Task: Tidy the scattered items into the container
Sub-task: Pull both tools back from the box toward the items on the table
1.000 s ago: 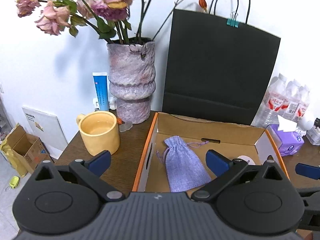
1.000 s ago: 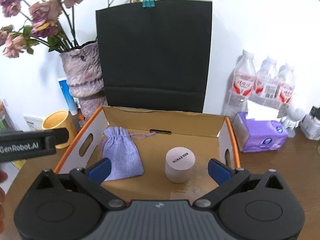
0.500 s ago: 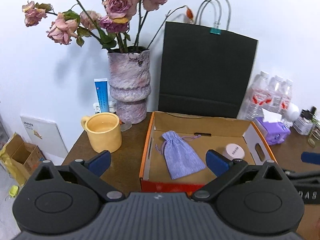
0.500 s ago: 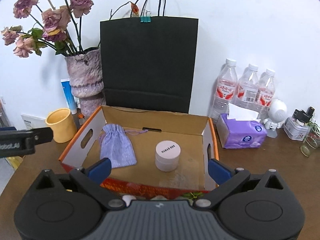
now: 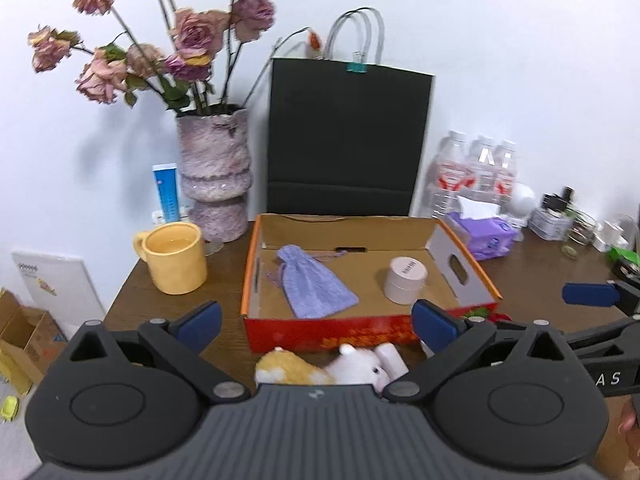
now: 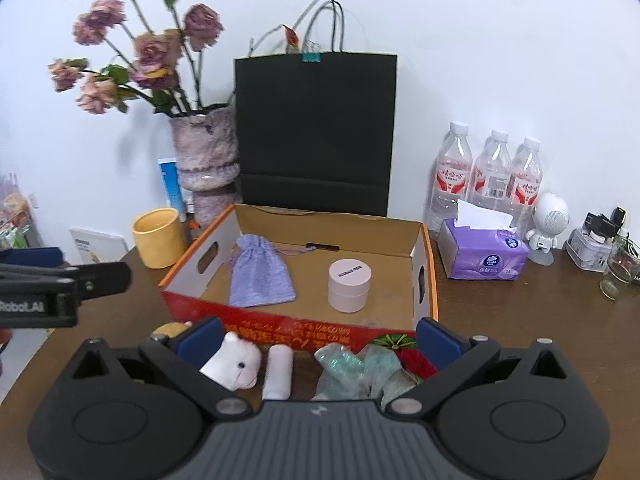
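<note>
An open cardboard box point(image 5: 456, 272) point(image 6: 424, 276) with a red front holds a lilac drawstring pouch point(image 5: 314, 288) point(image 6: 260, 276) and a white round jar point(image 5: 405, 280) point(image 6: 349, 280). On the table before the box lie a white plush toy point(image 6: 236, 364) point(image 5: 360, 366), a yellow plush point(image 5: 286, 372), a white roll point(image 6: 278, 372), a crumpled teal wrapper point(image 6: 352, 368) and a red-green item point(image 6: 404, 350). My left gripper point(image 5: 316, 322) is open above the plush toys. My right gripper point(image 6: 318, 340) is open over the roll and wrapper.
A yellow mug point(image 5: 174, 258), a stone vase of dried roses point(image 5: 214, 172) and a black paper bag point(image 5: 344, 140) stand behind and left of the box. Water bottles point(image 6: 488, 172), a purple tissue pack point(image 6: 482, 254) and small jars point(image 6: 592, 240) crowd the right side.
Both grippers have drawn back from the box and risen. The box front and the loose items lying before it have come into view. Both stay open.
</note>
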### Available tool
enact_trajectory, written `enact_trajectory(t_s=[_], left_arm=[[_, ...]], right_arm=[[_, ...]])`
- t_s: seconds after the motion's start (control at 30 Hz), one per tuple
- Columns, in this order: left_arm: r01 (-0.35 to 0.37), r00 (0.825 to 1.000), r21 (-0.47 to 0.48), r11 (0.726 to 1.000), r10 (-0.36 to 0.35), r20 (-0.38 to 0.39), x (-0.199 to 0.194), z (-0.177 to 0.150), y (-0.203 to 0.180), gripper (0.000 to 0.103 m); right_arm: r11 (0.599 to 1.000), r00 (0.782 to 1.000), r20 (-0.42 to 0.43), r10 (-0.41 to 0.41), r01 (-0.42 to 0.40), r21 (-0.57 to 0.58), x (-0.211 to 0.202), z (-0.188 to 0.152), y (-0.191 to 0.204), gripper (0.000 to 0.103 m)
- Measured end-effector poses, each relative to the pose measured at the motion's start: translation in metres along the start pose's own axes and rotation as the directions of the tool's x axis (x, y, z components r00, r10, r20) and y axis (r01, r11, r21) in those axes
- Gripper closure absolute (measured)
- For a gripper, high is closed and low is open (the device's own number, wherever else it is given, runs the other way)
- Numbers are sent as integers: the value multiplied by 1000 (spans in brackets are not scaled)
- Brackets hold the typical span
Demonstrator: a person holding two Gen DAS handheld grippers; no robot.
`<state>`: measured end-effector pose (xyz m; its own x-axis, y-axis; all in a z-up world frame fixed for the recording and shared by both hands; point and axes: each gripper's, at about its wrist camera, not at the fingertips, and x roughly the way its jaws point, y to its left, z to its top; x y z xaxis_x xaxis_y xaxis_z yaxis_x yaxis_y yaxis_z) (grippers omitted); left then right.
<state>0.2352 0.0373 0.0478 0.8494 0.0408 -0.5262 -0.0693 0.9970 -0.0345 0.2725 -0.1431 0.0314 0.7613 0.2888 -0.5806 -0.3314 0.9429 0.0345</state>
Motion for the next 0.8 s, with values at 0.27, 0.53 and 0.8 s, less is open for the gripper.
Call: enact_trajectory(t_s=[0.27, 0.53, 0.8], left_arm=[[-13, 999, 15, 1000, 12, 37, -33, -25, -10, 0], [24, 999, -5, 1000, -24, 21, -61, -46, -11, 0], [74, 996, 8, 997, -74, 56, -89, -68, -14, 0]], right_arm=[[1000, 999, 34, 22, -22, -19, -37, -23, 2, 0], [998, 997, 48, 58, -56, -31, -64, -45, 3, 0], [996, 995, 54, 84, -81, -43, -85, -68, 7, 0]])
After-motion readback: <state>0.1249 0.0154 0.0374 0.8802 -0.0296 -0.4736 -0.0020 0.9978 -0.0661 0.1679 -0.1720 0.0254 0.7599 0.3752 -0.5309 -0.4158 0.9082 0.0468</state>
